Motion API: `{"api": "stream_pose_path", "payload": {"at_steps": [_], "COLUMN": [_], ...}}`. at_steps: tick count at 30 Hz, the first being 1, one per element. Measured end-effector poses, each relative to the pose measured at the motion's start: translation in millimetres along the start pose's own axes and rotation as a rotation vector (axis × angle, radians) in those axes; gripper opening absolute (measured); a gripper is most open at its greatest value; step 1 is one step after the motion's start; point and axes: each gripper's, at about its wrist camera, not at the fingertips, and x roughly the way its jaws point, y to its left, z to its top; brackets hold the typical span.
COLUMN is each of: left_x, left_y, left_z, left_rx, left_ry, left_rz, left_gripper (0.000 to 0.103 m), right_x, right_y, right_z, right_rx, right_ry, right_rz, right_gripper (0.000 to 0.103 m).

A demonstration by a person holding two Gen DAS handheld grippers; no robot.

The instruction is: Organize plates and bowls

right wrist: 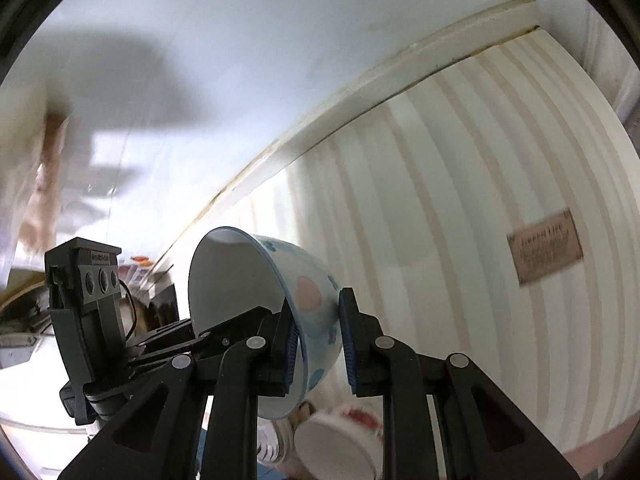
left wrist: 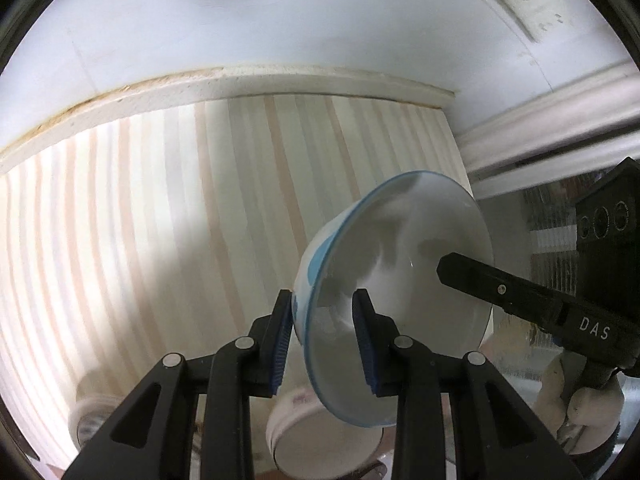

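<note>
Held in the air on its side over the striped cream-and-tan tabletop [left wrist: 160, 220]: a white ceramic bowl with a blue rim and blue-and-pink flower and heart prints [right wrist: 256, 312], mouth turned sideways. Pinched at two places on the rim at once, probably to keep so round and slick a thing from twisting. Left gripper [left wrist: 322, 344] clamped across the bowl's wall, one blue ribbed pad outside, one inside. Right gripper [right wrist: 316, 344] closed on the wall the same way, inner pad against the white inside, outer pad on the printed outside. Below the lifted bowl, near the tabletop's near edge, another white bowl [right wrist: 336, 444] lying bottom-up on more crockery, too blurred to sort out. Likely a carry toward a stack, with slippage of the thin rim the main risk.
</note>
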Motion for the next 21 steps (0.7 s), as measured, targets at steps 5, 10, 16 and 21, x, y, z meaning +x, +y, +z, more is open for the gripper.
{"api": "stream_pose_path", "payload": {"at_steps": [5, 10, 16, 21], "left_x": [-13, -16, -8, 13], "left_y": [-4, -7, -3, -4], "left_z": [-37, -71, -97, -112], "left_rx": [0.023, 0.029, 0.023, 0.023], "left_ry": [0.006, 0.029, 0.065, 0.107], "left_rz": [0.015, 0.015, 0.023, 0.045], "left_gripper": [0.027, 0.027, 0.027, 0.027], "right_x": [-15, -26, -30, -22], "right_y": [10, 11, 5, -6], "right_z": [-43, -86, -128, -156], "right_rx": [-0.011, -0.012, 0.005, 0.034], "right_ry": [-0.005, 0.003, 0.022, 0.054], "right_rz": [-0.003, -0.004, -0.002, -0.001], "right_gripper": [0.021, 0.021, 0.021, 0.021]}}
